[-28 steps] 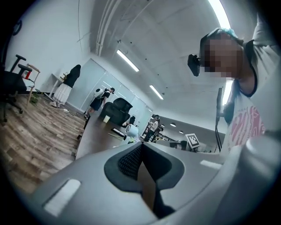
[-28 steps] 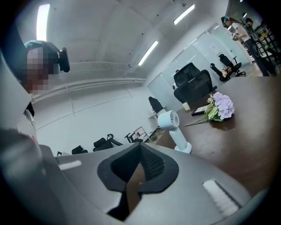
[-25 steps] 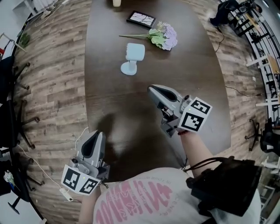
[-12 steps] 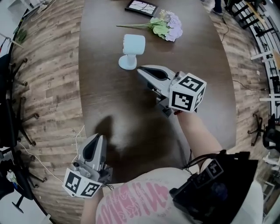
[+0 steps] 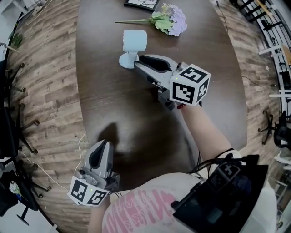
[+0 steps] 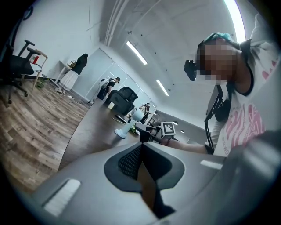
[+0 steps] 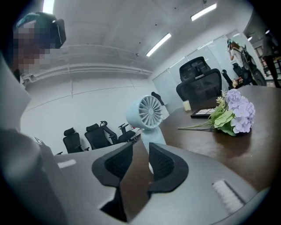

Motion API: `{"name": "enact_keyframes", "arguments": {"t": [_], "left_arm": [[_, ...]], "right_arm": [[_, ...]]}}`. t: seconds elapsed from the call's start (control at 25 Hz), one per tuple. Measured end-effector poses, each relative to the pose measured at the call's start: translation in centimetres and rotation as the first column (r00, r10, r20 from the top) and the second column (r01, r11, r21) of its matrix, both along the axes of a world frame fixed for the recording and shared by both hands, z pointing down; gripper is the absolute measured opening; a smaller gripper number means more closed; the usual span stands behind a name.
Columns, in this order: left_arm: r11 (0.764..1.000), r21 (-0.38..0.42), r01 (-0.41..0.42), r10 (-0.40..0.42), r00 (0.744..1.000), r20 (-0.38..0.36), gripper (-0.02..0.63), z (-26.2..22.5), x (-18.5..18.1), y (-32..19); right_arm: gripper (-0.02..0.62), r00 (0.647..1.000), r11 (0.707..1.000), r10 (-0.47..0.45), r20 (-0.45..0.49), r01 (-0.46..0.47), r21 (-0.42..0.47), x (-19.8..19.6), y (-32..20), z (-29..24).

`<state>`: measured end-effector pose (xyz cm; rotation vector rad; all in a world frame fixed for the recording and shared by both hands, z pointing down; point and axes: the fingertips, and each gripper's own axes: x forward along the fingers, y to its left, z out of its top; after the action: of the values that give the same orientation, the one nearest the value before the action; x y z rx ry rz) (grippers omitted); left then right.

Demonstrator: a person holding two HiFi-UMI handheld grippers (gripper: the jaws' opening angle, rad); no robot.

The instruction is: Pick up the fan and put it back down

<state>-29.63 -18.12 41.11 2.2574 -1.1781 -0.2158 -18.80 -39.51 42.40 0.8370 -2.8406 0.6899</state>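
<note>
The light-blue fan (image 5: 133, 41) stands upright on its round base (image 5: 126, 60) on the dark wooden table (image 5: 109, 104). My right gripper (image 5: 138, 62) lies almost level with its tips right beside that base. In the right gripper view the fan (image 7: 147, 111) fills the centre, its stem (image 7: 154, 136) just beyond my right gripper (image 7: 140, 148). Its jaws have just been opening and stand partly apart with nothing between the pads. My left gripper (image 5: 102, 146) hangs at the table's near edge, far from the fan (image 6: 132, 119); seen from its own camera, my left gripper (image 6: 140, 148) is shut and empty.
A bunch of purple flowers (image 5: 171, 22) and a dark picture frame (image 5: 142, 3) lie behind the fan. Office chairs (image 7: 202, 85) stand beyond the table. A white cable (image 5: 81, 144) runs over the wooden floor at the left.
My right gripper has travelled up and left across the table to the fan's base and rolled; its jaws have parted. The left gripper sank a little.
</note>
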Motion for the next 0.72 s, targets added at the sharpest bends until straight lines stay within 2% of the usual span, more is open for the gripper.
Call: {"name": "enact_keyframes", "arguments": {"t": [0.08, 0.2, 0.52, 0.72], "left_arm": [[1.000, -0.006, -0.002, 0.002, 1.000, 0.001, 0.018, 0.2, 0.0, 0.0], [1.000, -0.015, -0.011, 0.011, 1.000, 0.000, 0.018, 0.6, 0.3, 0.0], [0.998, -0.046, -0.037, 0.037, 0.999, -0.003, 0.018, 1.3, 1.5, 0.1], [0.998, -0.053, -0.036, 0.036, 0.999, -0.005, 0.018, 1.7, 1.7, -0.2]], "right_arm": [[0.135, 0.999, 1.000, 0.029, -0.026, -0.029, 0.013, 0.5, -0.7, 0.5], [0.207, 0.997, 0.999, 0.045, -0.056, -0.044, 0.012, 0.9, -1.8, 1.6], [0.249, 0.992, 0.999, -0.030, -0.121, 0.035, 0.036, -1.0, -3.3, 2.7], [0.250, 0.987, 0.994, -0.058, -0.150, 0.072, 0.088, -2.2, -3.8, 2.2]]}}
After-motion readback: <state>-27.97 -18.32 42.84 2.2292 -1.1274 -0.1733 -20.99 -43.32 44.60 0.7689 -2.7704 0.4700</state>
